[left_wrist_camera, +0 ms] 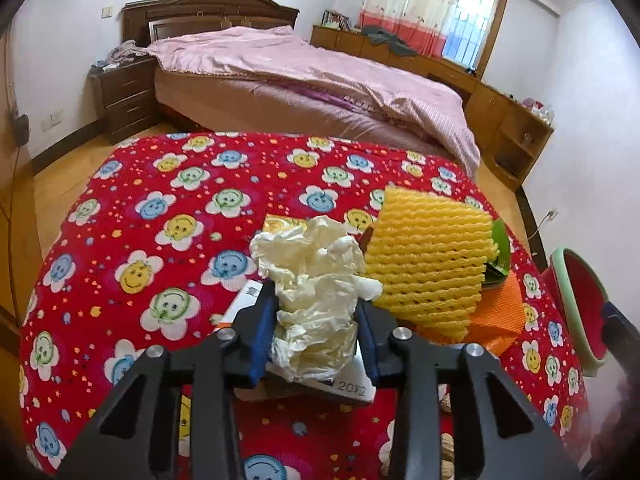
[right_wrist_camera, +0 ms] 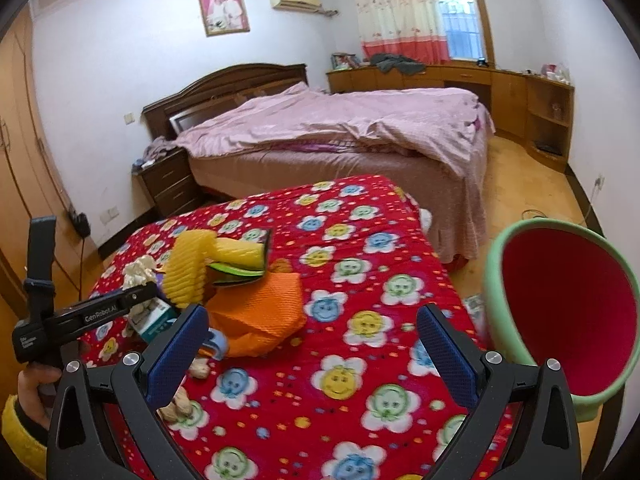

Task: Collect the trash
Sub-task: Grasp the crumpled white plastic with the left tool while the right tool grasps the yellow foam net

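Note:
My left gripper [left_wrist_camera: 318, 304] is shut on a crumpled cream tissue [left_wrist_camera: 316, 272], held just above a small white box [left_wrist_camera: 352, 388] on the red flowered cloth [left_wrist_camera: 160, 208]. A yellow foam net [left_wrist_camera: 432, 256] lies right of it over a green wrapper [left_wrist_camera: 500, 248] and an orange foam sheet [left_wrist_camera: 500, 312]. My right gripper [right_wrist_camera: 312, 332] is open and empty above the cloth [right_wrist_camera: 360, 248]. The trash pile shows to its left: yellow net [right_wrist_camera: 192, 276], orange sheet [right_wrist_camera: 264, 312], tissue [right_wrist_camera: 138, 272]. A green bin with a red inside [right_wrist_camera: 560, 312] stands off the table's right edge.
Peanuts lie near the front edge [right_wrist_camera: 180, 400]. The bin also shows at the right of the left wrist view [left_wrist_camera: 576, 300]. A bed with a pink cover [right_wrist_camera: 340, 128] stands behind the table, with a nightstand [right_wrist_camera: 168, 184] and wooden cabinets [right_wrist_camera: 520, 92].

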`<state>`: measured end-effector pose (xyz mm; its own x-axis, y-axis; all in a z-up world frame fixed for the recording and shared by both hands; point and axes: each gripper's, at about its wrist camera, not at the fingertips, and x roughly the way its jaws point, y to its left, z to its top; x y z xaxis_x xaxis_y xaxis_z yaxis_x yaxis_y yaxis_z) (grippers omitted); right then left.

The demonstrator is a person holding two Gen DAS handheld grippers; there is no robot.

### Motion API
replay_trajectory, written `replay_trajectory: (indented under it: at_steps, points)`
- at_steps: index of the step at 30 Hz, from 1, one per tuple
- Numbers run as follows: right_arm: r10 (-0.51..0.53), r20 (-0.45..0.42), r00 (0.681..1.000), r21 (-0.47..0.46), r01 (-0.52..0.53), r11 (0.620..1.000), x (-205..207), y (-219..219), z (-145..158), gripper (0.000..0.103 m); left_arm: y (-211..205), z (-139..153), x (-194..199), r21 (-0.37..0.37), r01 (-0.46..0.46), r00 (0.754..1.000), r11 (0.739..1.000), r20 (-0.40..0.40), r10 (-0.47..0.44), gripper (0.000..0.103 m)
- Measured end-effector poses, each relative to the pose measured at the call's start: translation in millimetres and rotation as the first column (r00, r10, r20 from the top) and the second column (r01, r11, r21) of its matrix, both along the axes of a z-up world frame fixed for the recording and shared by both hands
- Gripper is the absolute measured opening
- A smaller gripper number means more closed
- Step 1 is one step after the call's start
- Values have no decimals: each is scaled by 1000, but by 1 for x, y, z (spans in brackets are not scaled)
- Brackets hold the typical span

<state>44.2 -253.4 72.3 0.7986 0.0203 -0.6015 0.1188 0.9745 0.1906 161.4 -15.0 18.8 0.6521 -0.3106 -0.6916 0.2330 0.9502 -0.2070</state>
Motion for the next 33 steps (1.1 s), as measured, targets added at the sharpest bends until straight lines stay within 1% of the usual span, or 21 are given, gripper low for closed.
replay_trajectory:
  at_steps: [5, 9, 12, 15, 17, 20, 22, 23, 24, 25, 27, 31, 33]
  points:
    - [23, -12, 1000, -1, -23, 1000, 20, 24, 1, 103, 20, 9, -4, -13, -57, 996, 998, 62, 58, 36]
    - [48, -36, 998, 16, -48, 999, 39, 43, -1, 103, 36, 12, -5, 8, -128, 986, 992, 108, 126, 36]
    - [74, -64, 995, 54, -71, 996, 52, 58, -7, 103, 46, 10, -5, 12, -165, 979, 986, 125, 162, 36]
    - [100, -92, 991, 83, -92, 992, 65, 72, -15, 102, 53, 8, -4, 10, -184, 974, 983, 135, 181, 36]
    - [121, -102, 987, 84, -112, 990, 72, 80, -20, 98, 56, 6, -4, 17, -194, 972, 981, 142, 190, 36]
    - [143, -117, 983, 75, -135, 988, 82, 90, -25, 88, 58, 3, -5, 16, -188, 974, 982, 132, 184, 36]
    - [150, -134, 980, 75, -141, 987, 92, 96, -31, 74, 58, 1, -5, 4, -180, 977, 984, 118, 178, 36]
    - [152, -141, 978, 75, -143, 987, 95, 97, -33, 71, 58, 0, -5, -2, -178, 978, 984, 113, 177, 36]
    - [155, -149, 977, 76, -145, 987, 98, 97, -35, 63, 58, 0, -5, -4, -175, 978, 984, 110, 175, 36]
    - [161, -159, 974, 80, -150, 985, 101, 99, -38, 51, 57, 0, -4, -5, -174, 979, 985, 107, 173, 36]
    - [163, -165, 973, 87, -151, 985, 104, 99, -42, 42, 58, -2, -4, -11, -169, 981, 986, 99, 169, 36]
    - [180, -156, 971, 100, -166, 981, 104, 99, -43, 17, 55, -3, -4, -10, -164, 982, 986, 91, 164, 36]
    - [191, -143, 971, 103, -177, 979, 100, 101, -40, 12, 55, -4, -4, -11, -164, 982, 986, 92, 164, 36]
